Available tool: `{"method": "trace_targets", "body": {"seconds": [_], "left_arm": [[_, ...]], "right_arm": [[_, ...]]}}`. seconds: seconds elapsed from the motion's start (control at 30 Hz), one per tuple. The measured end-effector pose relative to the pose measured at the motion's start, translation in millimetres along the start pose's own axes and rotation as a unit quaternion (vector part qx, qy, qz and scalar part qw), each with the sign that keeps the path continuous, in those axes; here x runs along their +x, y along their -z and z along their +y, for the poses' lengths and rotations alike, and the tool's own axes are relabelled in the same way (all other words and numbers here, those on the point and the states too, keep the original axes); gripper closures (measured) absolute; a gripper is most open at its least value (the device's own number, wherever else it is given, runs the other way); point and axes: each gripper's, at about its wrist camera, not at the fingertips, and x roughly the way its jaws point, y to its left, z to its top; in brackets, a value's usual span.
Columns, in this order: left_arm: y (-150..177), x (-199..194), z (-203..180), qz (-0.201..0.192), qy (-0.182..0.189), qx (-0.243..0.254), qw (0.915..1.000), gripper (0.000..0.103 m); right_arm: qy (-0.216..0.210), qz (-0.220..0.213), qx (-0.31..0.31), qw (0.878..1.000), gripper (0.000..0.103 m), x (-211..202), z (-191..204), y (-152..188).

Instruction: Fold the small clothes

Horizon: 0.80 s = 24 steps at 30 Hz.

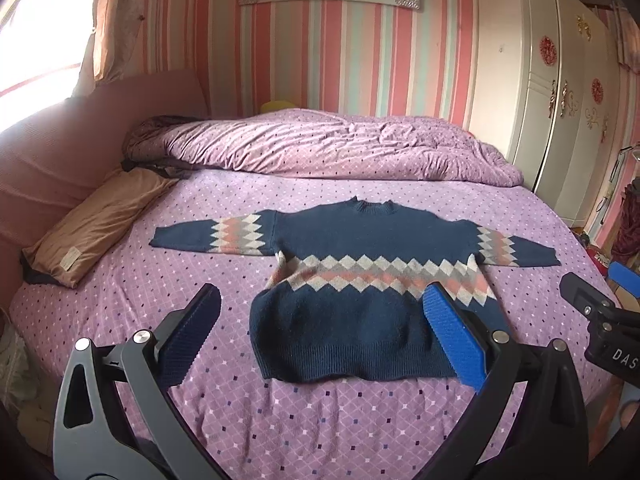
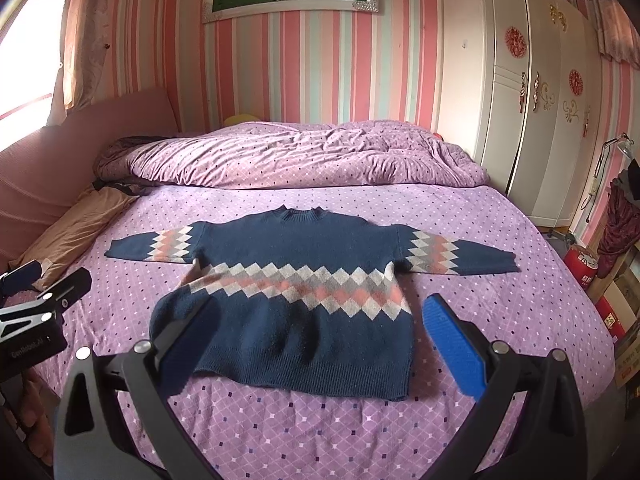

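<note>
Item: knit sweater [image 1: 360, 276], navy, ribbed hem and collar, with a white, grey and salmon diamond band across chest and sleeves. It lies flat on the bed [image 1: 280, 420], sleeves spread, hem toward you. Bedsheet: purple, small diamond print. Rumpled matching quilt [image 1: 320, 148] beyond; tan pillow [image 1: 92, 228] at left. Your left claw [image 1: 324, 320] and right claw [image 2: 320, 324] both hover above the hem, blue ridged pads spread wide, gripping nothing.
</note>
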Motion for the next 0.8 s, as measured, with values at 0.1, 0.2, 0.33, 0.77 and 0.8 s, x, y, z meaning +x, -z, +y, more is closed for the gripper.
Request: {"method": "trace_targets", "body": {"seconds": [0.1, 0.2, 0.33, 0.77, 0.8], "left_arm": [[-0.3, -0.2, 3.2, 0.0, 0.005, -0.007, 1.0, 0.003], [0.3, 2.5, 6.9, 0.002, 0.003, -0.008, 1.0, 0.003], [-0.4, 7.2, 9.7, 0.004, -0.007, -0.005, 1.0, 0.003], [-6.5, 25.6, 18.5, 0.006, -0.01, -0.023, 0.9997, 0.003], [-7.2, 28.0, 18.0, 0.007, -0.013, -0.022, 0.9997, 0.003]], "right_arm": [[0.001, 0.002, -0.002, 1.0, 0.002, 0.4, 0.7, 0.5], [-0.002, 0.006, -0.003, 1.0, 0.002, 4.1, 3.3, 0.1], [-0.007, 0.002, -0.005, 1.0, 0.002, 7.4, 6.3, -0.5], [0.012, 0.006, -0.025, 1.0, 0.002, 27.9, 5.6, -3.1], [0.012, 0.005, -0.024, 1.0, 0.002, 29.3, 5.0, -3.0]]}}
